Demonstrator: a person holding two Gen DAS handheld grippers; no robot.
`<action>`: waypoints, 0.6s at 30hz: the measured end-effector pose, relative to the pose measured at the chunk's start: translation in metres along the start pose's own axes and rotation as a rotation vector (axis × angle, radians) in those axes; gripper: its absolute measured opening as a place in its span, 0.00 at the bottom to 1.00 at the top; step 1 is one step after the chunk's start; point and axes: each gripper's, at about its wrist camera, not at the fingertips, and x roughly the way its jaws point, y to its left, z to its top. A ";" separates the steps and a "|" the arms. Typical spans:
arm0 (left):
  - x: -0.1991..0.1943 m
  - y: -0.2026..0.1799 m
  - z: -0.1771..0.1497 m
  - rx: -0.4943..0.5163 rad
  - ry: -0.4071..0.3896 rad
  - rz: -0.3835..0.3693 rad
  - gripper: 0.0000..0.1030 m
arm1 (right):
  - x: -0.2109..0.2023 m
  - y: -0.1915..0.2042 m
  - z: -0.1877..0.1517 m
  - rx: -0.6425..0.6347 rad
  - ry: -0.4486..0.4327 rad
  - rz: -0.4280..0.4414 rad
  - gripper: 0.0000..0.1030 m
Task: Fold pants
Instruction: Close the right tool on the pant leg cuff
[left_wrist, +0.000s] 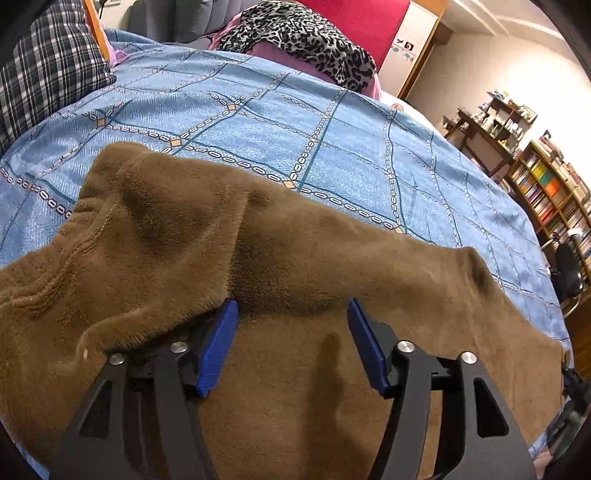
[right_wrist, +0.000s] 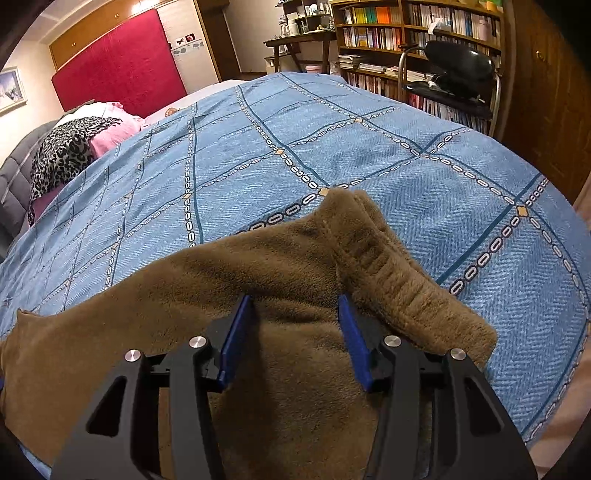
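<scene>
- Brown fleece pants (left_wrist: 280, 266) lying on the blue bedspread (left_wrist: 332, 140), spread wide under and ahead of both claws.
- Left claw (left_wrist: 291, 314) open, jaws well apart, hovering over the cloth; a raised fold of the pants touching the outer side of its left pad, flat cloth between the pads, nothing pinched.
- Ahead and to the left of the left claw, the gathered ribbed part (left_wrist: 74, 236), probably the waistband, bunched and lifted in a soft hump.
- Right claw (right_wrist: 295, 306) open to a moderate gap, above the fleece, no grip visible; cloth only below the pads, not squeezed by them.
- Just ahead and to the right of the right claw, a ribbed cuff or hem (right_wrist: 399, 273), doubled over, its tip reaching forward onto the bedspread.
- Judged step: between grips, with the pants seemingly folded lengthwise already, one layer on the other; both claws free and searching for the next hold.
- Next move, as a judgement: lowering each claw onto an edge, both layers inside the jaws, then closing firmly, because the thick fleece slips and springs back.
- After that, probably lifting one end and carrying it toward the other, with both claws level so the fold stays straight.
- Risk: taking only the top layer, or leaving the hump near the left claw unsmoothed, giving a crooked fold.
</scene>
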 end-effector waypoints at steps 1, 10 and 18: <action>-0.002 -0.005 0.001 -0.007 0.000 -0.001 0.64 | -0.003 -0.001 0.000 0.015 -0.002 0.007 0.49; -0.016 -0.083 -0.002 0.102 -0.022 -0.075 0.66 | -0.057 -0.034 -0.010 0.163 -0.105 0.049 0.57; -0.011 -0.168 -0.022 0.224 0.032 -0.231 0.70 | -0.080 -0.081 -0.024 0.319 -0.114 0.051 0.59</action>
